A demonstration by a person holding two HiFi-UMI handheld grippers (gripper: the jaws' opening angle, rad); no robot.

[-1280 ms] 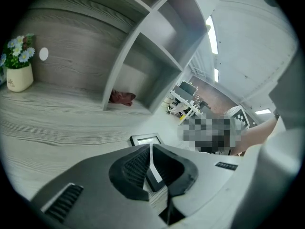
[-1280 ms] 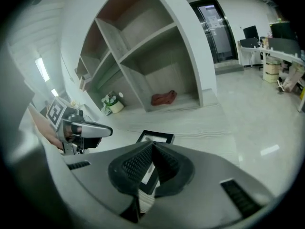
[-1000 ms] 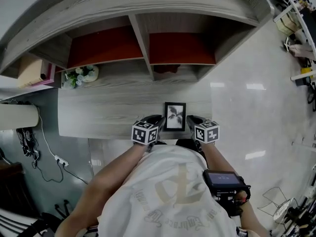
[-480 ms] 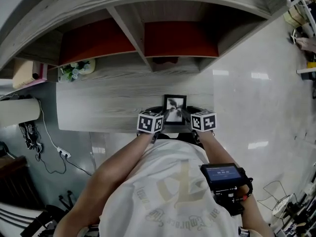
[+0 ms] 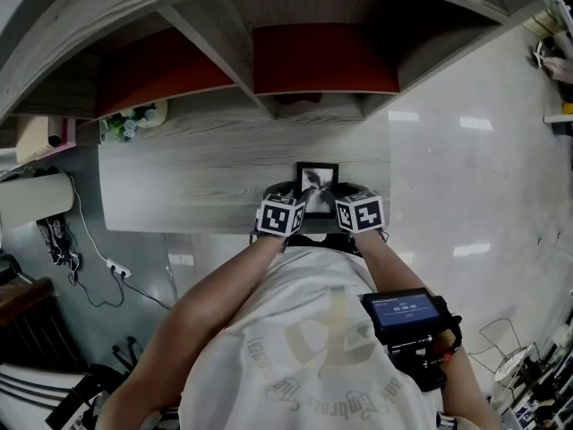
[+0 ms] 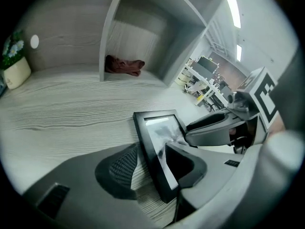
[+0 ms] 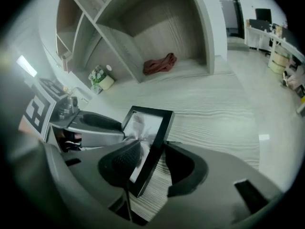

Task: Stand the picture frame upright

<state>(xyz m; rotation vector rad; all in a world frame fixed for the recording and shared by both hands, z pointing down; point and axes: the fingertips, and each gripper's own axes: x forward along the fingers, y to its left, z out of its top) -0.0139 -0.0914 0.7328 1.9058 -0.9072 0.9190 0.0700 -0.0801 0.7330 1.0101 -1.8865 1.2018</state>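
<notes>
A black picture frame [image 5: 317,179] with a pale flower print sits face up near the front edge of the grey wooden desk [image 5: 197,177]. Whether it lies flat or leans back I cannot tell. My left gripper [image 5: 291,197] is at its left side and my right gripper [image 5: 344,195] at its right. In the left gripper view the frame's [image 6: 157,144] left edge runs between the jaws of the left gripper [image 6: 152,168]. In the right gripper view its [image 7: 150,132] right edge runs between the jaws of the right gripper [image 7: 151,168]. Both pairs of jaws have just been opening and stand apart, pads off the frame.
Shelf cubbies rise behind the desk; a dark red cloth [image 6: 125,65] lies in one. A small potted plant [image 5: 130,122] stands at the desk's far left. Shiny floor lies to the right, and cables [image 5: 81,258] hang at the left.
Both grippers have drawn closer together along the frame's sides and sunk toward the desk. Their jaws have opened. The frame sits further up the head view.
</notes>
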